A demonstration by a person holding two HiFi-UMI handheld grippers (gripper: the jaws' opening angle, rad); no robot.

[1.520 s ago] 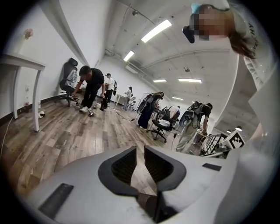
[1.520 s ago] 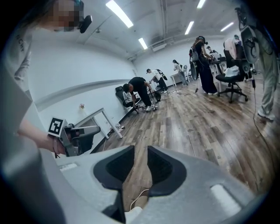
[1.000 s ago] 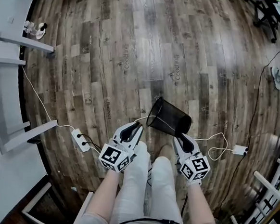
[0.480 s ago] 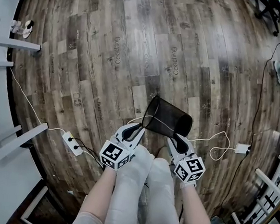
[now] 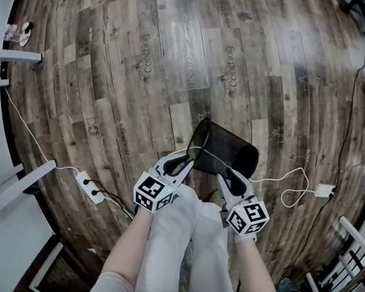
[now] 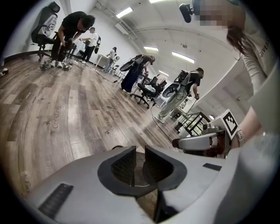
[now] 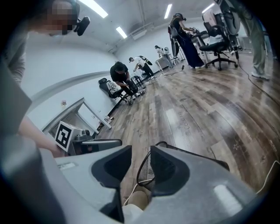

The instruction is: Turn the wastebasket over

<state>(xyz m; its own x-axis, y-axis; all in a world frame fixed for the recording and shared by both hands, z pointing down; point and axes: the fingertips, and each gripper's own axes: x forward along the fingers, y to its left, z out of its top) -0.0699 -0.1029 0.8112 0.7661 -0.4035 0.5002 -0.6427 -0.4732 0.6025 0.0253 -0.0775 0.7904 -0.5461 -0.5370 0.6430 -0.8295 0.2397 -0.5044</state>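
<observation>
A black mesh wastebasket (image 5: 225,150) lies on its side on the wood floor, its open rim (image 5: 193,144) facing left. My left gripper (image 5: 182,165) sits just below that rim. In the left gripper view its jaws (image 6: 140,164) stand a narrow gap apart, with only floor between them. My right gripper (image 5: 229,176) is at the basket's near side. Its jaws (image 7: 141,165) are opening. The wire rim and mesh (image 7: 146,171) stand in the gap, close to the right-hand pad (image 7: 164,168), and I see no pinch.
A white power strip (image 5: 85,186) with its cable lies on the floor at left. A looped white cable (image 5: 292,190) and adapter (image 5: 325,191) lie at right. White furniture legs (image 5: 15,189) stand at far left, a rack (image 5: 359,237) at far right. People and office chairs (image 7: 218,39) are far off.
Both grippers have sunk toward the floor beside the wastebasket, and the head camera has come lower with them. The basket lies on its side as before.
</observation>
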